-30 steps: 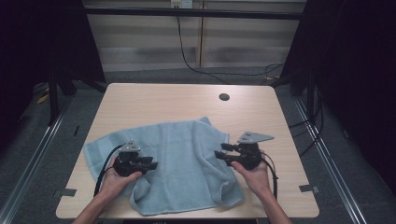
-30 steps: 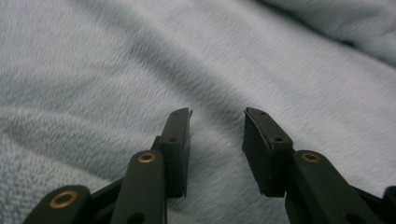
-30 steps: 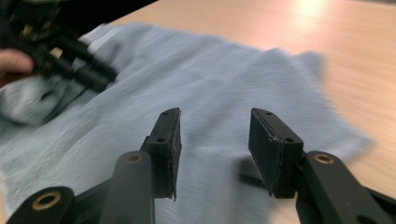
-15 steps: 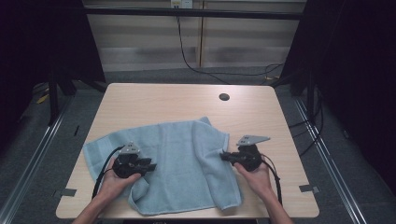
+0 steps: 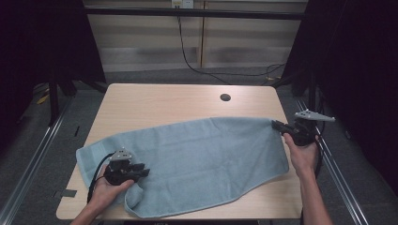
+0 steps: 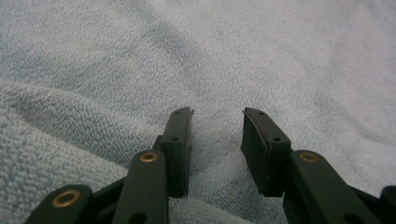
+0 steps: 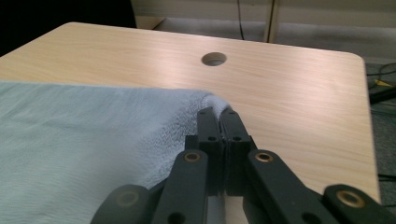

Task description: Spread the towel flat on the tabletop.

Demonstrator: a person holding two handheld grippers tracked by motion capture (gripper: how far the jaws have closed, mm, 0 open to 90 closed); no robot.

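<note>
Towel [image 5: 197, 159] lies spread across the near half of the surface [image 5: 155, 101], its long side running left to right, a rumple and a turned-over fold at the near-left corner.

Right gripper [image 5: 278, 125] sits at the towel's far-right corner, close to the right edge of the surface. In the right gripper view its fingers [image 7: 207, 122] are pressed together with the corner of the towel [image 7: 93, 140] pinched between them. That corner looks taut, drawn out toward the right.

Left gripper [image 5: 143, 170] rests on the towel near the left end, just above the rumpled fold. In the left gripper view its fingers [image 6: 180, 140] stand partly apart, cloth [image 6: 233, 56] under and between them but not clamped.

Step in hand, as I read it: spreading the towel flat, right corner secured, left end not yet gripped.

Next move calls for the left fingers to close on the left edge or the turned-over corner, then pull away from the right hand so the fold opens out. Risk: catching two layers at the rumple.
</note>
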